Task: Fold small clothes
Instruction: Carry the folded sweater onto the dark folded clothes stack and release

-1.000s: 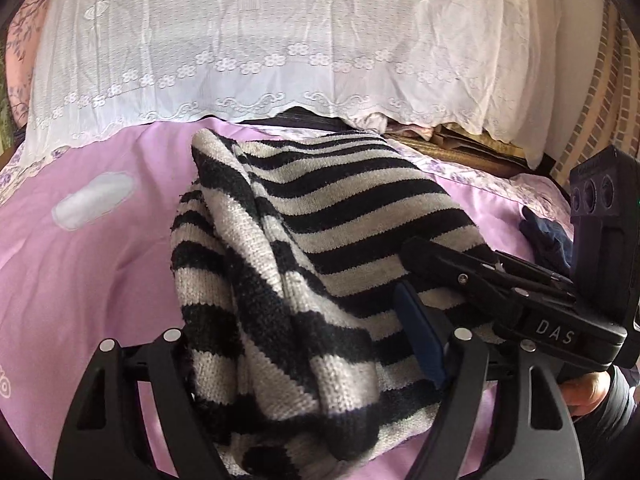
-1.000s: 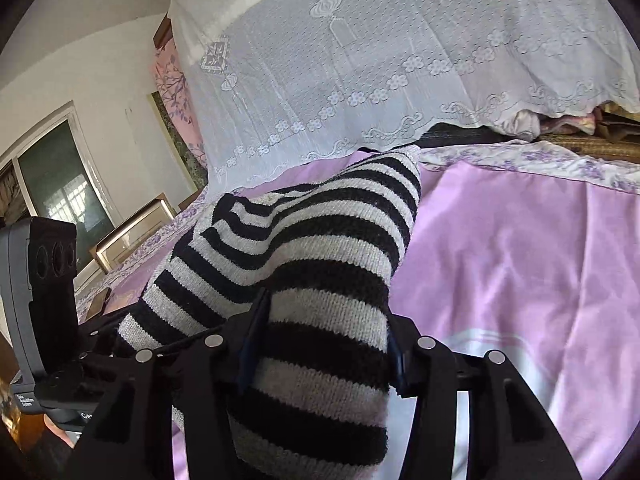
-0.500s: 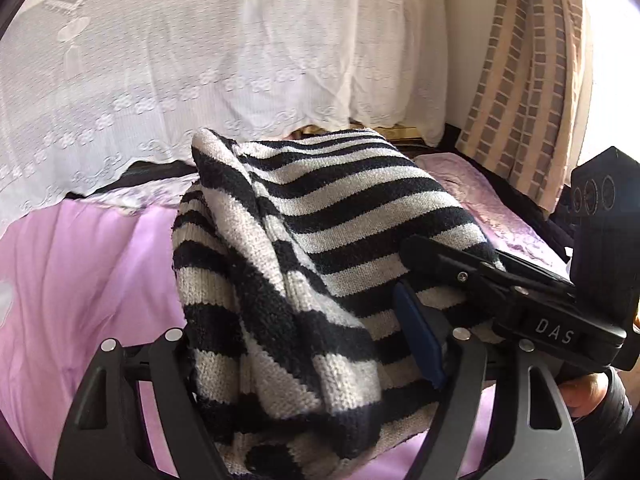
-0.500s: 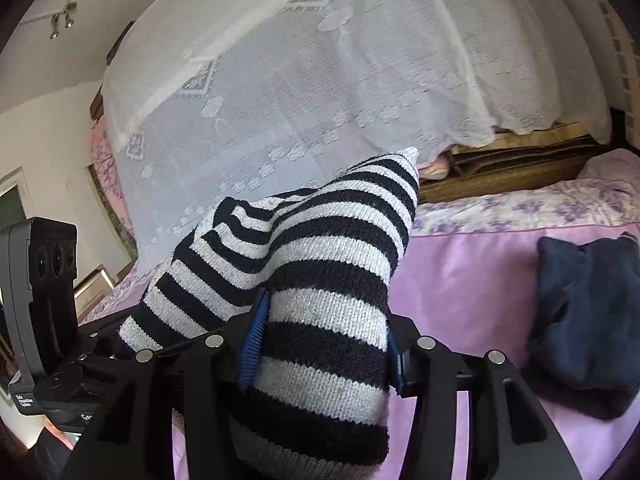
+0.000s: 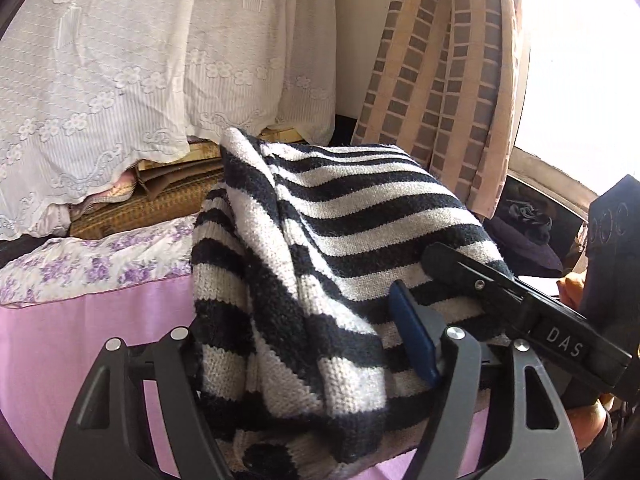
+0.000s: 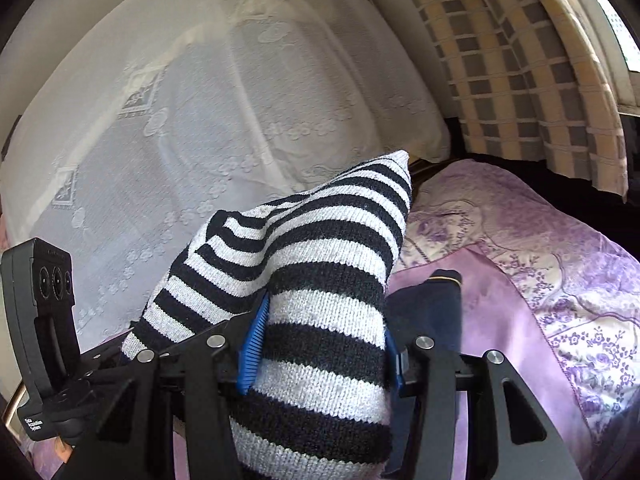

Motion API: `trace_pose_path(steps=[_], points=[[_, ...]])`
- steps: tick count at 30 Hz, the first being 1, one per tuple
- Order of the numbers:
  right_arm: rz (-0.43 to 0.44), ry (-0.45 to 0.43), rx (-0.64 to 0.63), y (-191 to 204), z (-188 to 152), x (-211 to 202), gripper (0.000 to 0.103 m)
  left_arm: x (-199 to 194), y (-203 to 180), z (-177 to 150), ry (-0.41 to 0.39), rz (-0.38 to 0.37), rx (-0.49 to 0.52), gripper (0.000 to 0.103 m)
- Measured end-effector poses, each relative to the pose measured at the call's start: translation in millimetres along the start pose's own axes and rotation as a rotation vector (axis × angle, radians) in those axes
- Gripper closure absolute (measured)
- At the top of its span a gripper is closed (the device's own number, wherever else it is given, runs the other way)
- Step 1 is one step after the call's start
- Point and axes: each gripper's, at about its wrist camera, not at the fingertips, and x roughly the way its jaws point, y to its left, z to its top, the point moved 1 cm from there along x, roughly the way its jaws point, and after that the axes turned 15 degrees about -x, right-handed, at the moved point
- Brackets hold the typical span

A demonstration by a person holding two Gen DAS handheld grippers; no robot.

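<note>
The striped knit sweater [image 5: 320, 280], folded into a thick bundle, was up off the purple bedspread [image 5: 60, 352], carried between the two tools rather than resting on the bed. The left gripper [image 5: 312, 364] had its jaws set fairly wide around one end of the bundle; they had just been closing a little, with the knit filling the gap between them, and the blue pad [image 5: 412, 336] on one finger pressed into the fabric. The other finger's pad was buried behind the folds, so how firmly that side bit is hard to judge.

In the right wrist view, the right gripper [image 6: 320, 344] clamped the other end at a narrower setting, both blue pads [image 6: 253, 344] squeezing the stripes so that the knit bulged above and below them. Holding both ends at once probably kept the folded layers from slipping apart while it was carried.

The right gripper's body reached across the sweater in the left view, showing the two tools were close together, side by side on the same bundle.

Just beyond the sweater in the right view lay a dark navy folded garment [image 6: 428, 304] on the bedspread, near the floral quilt [image 6: 560, 280]. That looked like the likely stacking spot for finished pieces. A white lace cover [image 6: 200, 140] and a checked curtain [image 6: 520, 72] stood behind.
</note>
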Motion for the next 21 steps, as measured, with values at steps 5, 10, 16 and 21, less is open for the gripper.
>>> trace_pose_path(steps=[5, 10, 16, 21], points=[[-0.113, 0.141, 0.037, -31.4, -42.5, 46.4, 0.053, 67.1, 11.8, -34.5, 0.085, 0.179, 0.039, 0.030], [-0.131, 0.153, 0.017, -33.4, -53.7, 54.9, 0.048, 74.1, 24.4, -49.8, 0.054, 0.225, -0.056, 0.014], [-0.101, 0.156, 0.084, -37.6, -55.9, 50.5, 0.040, 61.4, 16.0, -60.6, -0.017, 0.322, -0.056, 0.009], [-0.175, 0.111, 0.006, -15.2, -49.5, 22.8, 0.035, 33.9, 1.4, -71.3, -0.135, 0.402, 0.031, 0.005]])
